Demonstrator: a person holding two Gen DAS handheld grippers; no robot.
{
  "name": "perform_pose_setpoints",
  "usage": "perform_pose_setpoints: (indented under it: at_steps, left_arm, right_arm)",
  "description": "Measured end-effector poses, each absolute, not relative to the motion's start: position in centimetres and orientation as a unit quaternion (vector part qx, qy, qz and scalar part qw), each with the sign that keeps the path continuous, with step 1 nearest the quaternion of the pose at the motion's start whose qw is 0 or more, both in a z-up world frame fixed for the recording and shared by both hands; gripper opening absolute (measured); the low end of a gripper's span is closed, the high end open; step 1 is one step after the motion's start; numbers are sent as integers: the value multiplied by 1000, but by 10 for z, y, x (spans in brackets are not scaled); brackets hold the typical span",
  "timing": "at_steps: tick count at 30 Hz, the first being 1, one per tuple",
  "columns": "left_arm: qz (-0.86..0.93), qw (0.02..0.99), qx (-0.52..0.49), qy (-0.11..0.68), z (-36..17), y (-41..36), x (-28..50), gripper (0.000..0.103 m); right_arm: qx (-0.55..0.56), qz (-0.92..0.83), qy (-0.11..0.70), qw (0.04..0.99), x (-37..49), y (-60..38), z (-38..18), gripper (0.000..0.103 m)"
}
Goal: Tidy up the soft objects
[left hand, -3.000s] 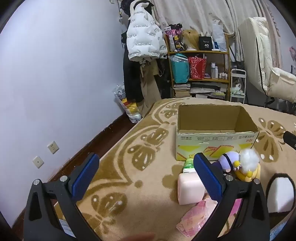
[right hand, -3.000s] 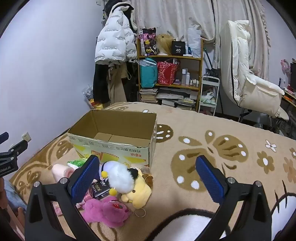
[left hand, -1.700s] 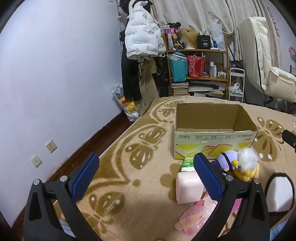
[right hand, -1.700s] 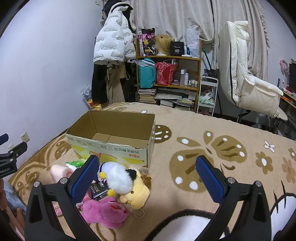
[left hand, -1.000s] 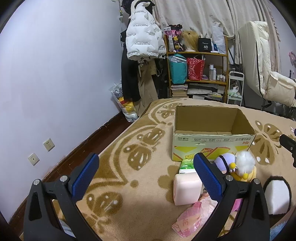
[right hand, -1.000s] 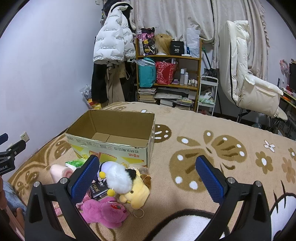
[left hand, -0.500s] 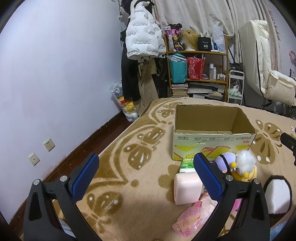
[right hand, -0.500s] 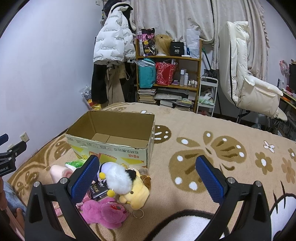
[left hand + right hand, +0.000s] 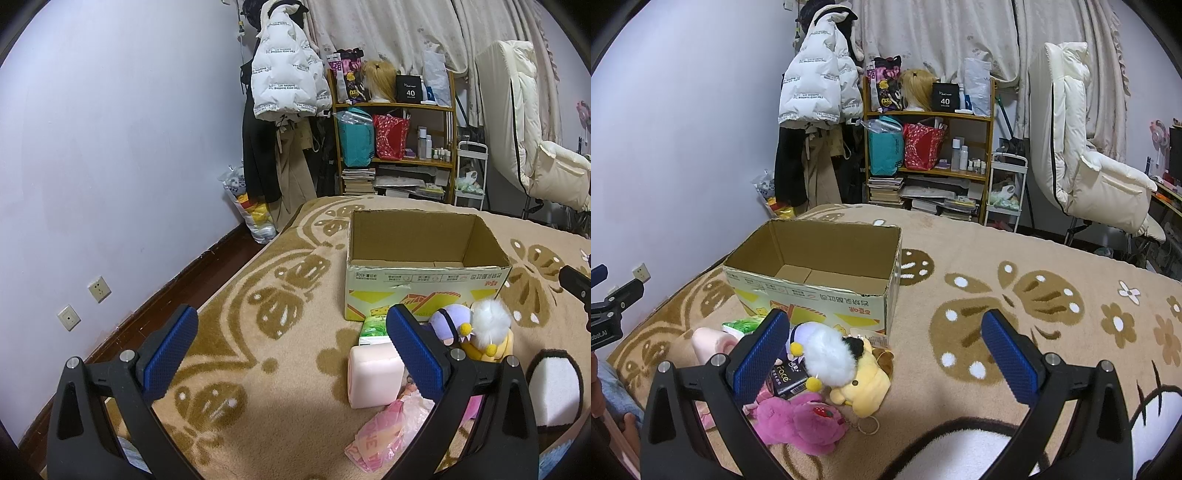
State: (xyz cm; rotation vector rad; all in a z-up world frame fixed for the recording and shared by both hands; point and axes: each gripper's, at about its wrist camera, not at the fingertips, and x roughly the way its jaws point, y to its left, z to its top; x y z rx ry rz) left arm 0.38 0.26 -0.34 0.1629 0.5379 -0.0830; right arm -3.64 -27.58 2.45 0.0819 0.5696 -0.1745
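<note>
Both grippers hung spread wide over the patterned blanket (image 9: pixel 997 258), gripping nothing: the left gripper (image 9: pixel 291 339) above bare blanket, the right gripper (image 9: pixel 886 343) above the toy pile. Nearest lay a pink plush (image 9: pixel 801 421), then a yellow plush (image 9: pixel 864 380) touching a white fluffy toy (image 9: pixel 823 354), with a pink sponge block (image 9: pixel 373 373) and a green packet (image 9: pixel 373 326) beside them. Just beyond stood the open cardboard box (image 9: pixel 820 295), its floor bare. A cluttered shelf (image 9: pixel 927 147) stood against the far curtain
</note>
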Motion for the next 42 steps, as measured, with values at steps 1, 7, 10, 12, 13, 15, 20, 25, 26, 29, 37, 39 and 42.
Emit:
perform_pose_setpoints:
  at_steps: [1,7,10,12,13,15,20,25,26,29,37,39,42]
  left_arm:
    - [-41,960,80,266,-4,3,4,101]
    - [-42,959,82,266,-4,2,4,101]
    - [-45,957,85,273,-6,1,6,101]
    - [-53,955,87,277,-7,-1,8,101]
    - [-57,954,87,280,-8,-1,10,101]
    - [-58,953,88,283,-9,-3,12,101]
    - [-54,949,93,296,-12,-8,23,101]
    - [-67,941,87,321,-19,-12,40,101]
    - [-68,939,86,325,-20,-14,43,101]
    - [-73,936,83,335,-25,-18,53,101]
    - [-88,919,99,371,-46,-36,72,101]
    - [-93,914,100,381,-52,-39,77,101]
    - [-101,907,97,396,-59,-41,82,101]
  right_arm:
    - [40,-86,280,955,-37,-276,24,103]
    - [40,-86,281,955,-37,-276,24,103]
    - [38,-87,282,955,-37,-276,24,103]
    - [36,-87,286,954,-36,-275,23,103]
    - [36,-86,288,953,-36,-275,21,103]
    - [38,-85,294,951,-33,-276,19,103]
    - [57,-73,310,946,-22,-283,12,103]
    - [94,-59,318,942,-7,-288,6,103]
    - [99,-57,320,940,-4,-288,4,103]
    - [98,-54,330,937,5,-286,-2,103]
    - [99,-28,358,928,33,-280,-18,103]
    - [100,-24,365,925,39,-280,-22,103]
    - [107,-16,378,920,47,-282,-29,103]
